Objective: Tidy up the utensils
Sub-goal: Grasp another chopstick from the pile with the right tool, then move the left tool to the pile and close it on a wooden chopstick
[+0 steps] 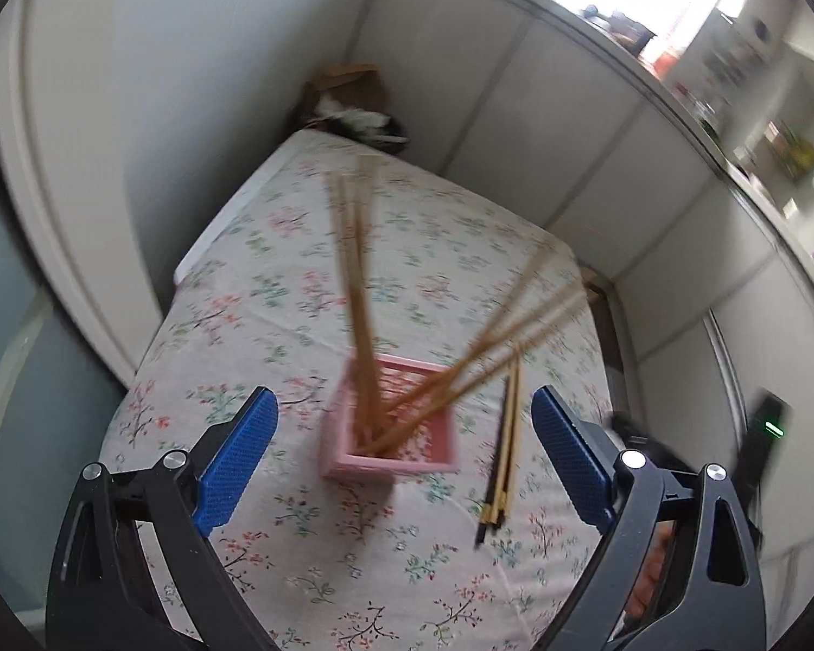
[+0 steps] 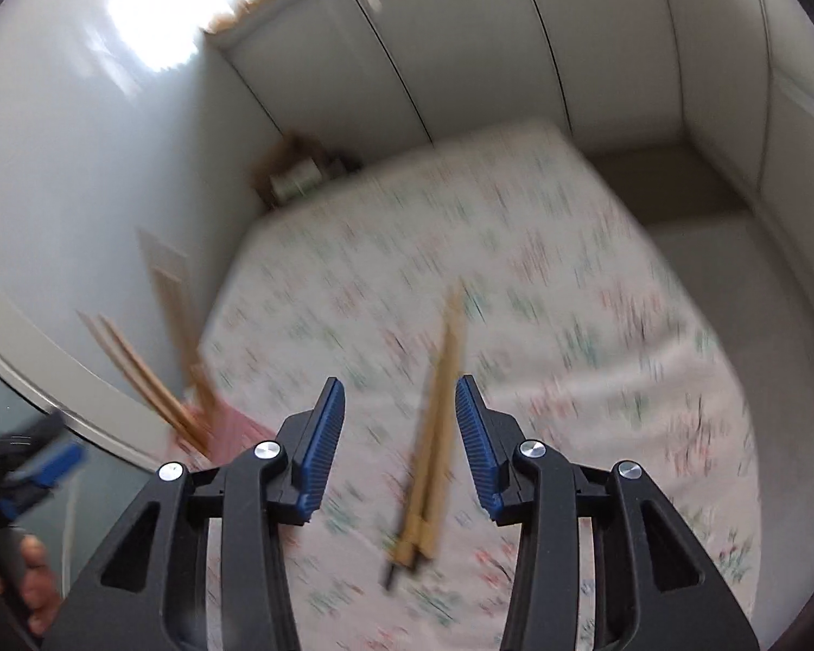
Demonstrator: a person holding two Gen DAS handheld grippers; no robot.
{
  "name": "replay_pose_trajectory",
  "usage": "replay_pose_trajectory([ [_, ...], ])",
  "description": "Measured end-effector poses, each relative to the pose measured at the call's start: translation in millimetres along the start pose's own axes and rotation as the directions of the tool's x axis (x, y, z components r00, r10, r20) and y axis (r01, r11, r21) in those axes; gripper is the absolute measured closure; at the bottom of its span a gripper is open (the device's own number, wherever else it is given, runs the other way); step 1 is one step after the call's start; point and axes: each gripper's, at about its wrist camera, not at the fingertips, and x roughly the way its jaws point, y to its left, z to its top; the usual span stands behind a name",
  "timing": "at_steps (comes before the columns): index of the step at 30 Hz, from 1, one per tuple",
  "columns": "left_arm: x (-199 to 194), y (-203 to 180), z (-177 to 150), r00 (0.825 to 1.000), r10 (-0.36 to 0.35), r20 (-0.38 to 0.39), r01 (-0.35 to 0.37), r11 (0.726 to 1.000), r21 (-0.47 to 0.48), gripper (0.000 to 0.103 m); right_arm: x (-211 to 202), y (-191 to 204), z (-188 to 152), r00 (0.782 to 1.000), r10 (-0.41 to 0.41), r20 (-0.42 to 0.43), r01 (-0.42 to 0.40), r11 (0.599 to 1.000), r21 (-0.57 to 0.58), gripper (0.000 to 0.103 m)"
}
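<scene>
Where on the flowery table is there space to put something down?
The flowery tablecloth is bare beyond the pink holder, toward the far wall, and on the near edge in front of it. It is crowded between the pink holder and the loose chopsticks lying close beside it.

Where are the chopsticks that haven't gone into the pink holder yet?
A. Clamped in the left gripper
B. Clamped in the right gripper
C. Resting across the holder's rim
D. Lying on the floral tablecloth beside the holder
D: the loose chopsticks lie flat on the floral tablecloth beside the pink holder; the left gripper and right gripper are open.
</scene>
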Motion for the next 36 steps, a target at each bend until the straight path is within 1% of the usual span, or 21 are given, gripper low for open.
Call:
replay_pose_trajectory([
  [3, -1.6, -22.9, -9.5, 1.000, 0.017, 0.003, -0.017, 0.997, 0.081, 0.013, 33.6, -16.6, -5.8, 0.994, -0.030, -0.108, 0.033, 0.999, 0.026, 0.076],
  [5, -0.9, -32.0, -16.2, 1.000, 0.019, -0.013, -0.018, 0.996, 0.090, 0.013, 48.2, -20.3, -5.1, 0.989, -0.041, -0.139, 0.044, 0.999, 0.023, 0.081],
  [8, 3.0, -38.7, -23.5, 0.998, -0.024, -0.051, 0.028, 0.996, 0.087, 0.013, 67.8, -21.8, -2.3, 0.985, -0.044, -0.165, 0.046, 0.999, 0.009, 0.083],
  [13, 12.0, -41.6, -27.9, 0.997, 0.000, -0.074, 0.008, 0.995, 0.104, 0.015, 96.4, -14.8, 10.7, 0.978, -0.067, -0.199, 0.063, 0.998, -0.025, 0.083],
  [17, 17.0, -40.2, -30.1, 0.995, -0.014, -0.103, 0.023, 0.996, 0.092, 0.016, 115.8, -14.7, 24.7, 0.970, -0.093, -0.223, 0.085, 0.995, -0.041, 0.083],
  [20, 16.3, -42.0, -30.2, 0.995, -0.011, -0.102, 0.022, 0.995, 0.101, 0.016, 128.3, -14.7, 29.4, 0.965, -0.102, -0.243, 0.091, 0.994, -0.057, 0.086],
  [22, 16.1, -43.9, -30.3, 0.995, -0.015, -0.101, 0.026, 0.995, 0.101, 0.016, 131.7, -12.6, 28.5, 0.963, -0.088, -0.255, 0.075, 0.995, -0.062, 0.087],
  [24, 17.1, -45.5, -30.4, 0.995, -0.019, -0.102, 0.030, 0.994, 0.103, 0.016, 136.0, -5.8, 27.5, 0.955, -0.087, -0.282, 0.064, 0.994, -0.091, 0.094],
  [27, 19.8, -47.9, -31.0, 0.994, -0.017, -0.107, 0.029, 0.993, 0.110, 0.016, 133.0, 3.2, 22.5, 0.939, -0.135, -0.316, 0.089, 0.984, -0.156, 0.096],
  [29, 20.8, -48.2, -31.6, 0.993, -0.018, -0.113, 0.030, 0.994, 0.106, 0.018, 126.6, -2.8, 21.0, 0.933, -0.135, -0.334, 0.093, 0.986, -0.138, 0.096],
  [31, 20.4, -49.9, -33.1, 0.993, -0.025, -0.118, 0.038, 0.994, 0.107, 0.019, 117.3, -14.7, 20.0, 0.930, -0.112, -0.349, 0.082, 0.992, -0.099, 0.096],
  [34, 18.3, -58.2, -35.8, 0.993, -0.037, -0.114, 0.051, 0.991, 0.127, 0.020, 99.2, -26.4, 20.9, 0.932, -0.038, -0.360, 0.024, 0.999, -0.041, 0.096],
  [36, 18.4, -64.6, -37.5, 0.993, -0.041, -0.112, 0.057, 0.988, 0.141, 0.020, 89.5, -28.0, 20.1, 0.929, -0.029, -0.369, 0.011, 0.999, -0.052, 0.095],
])
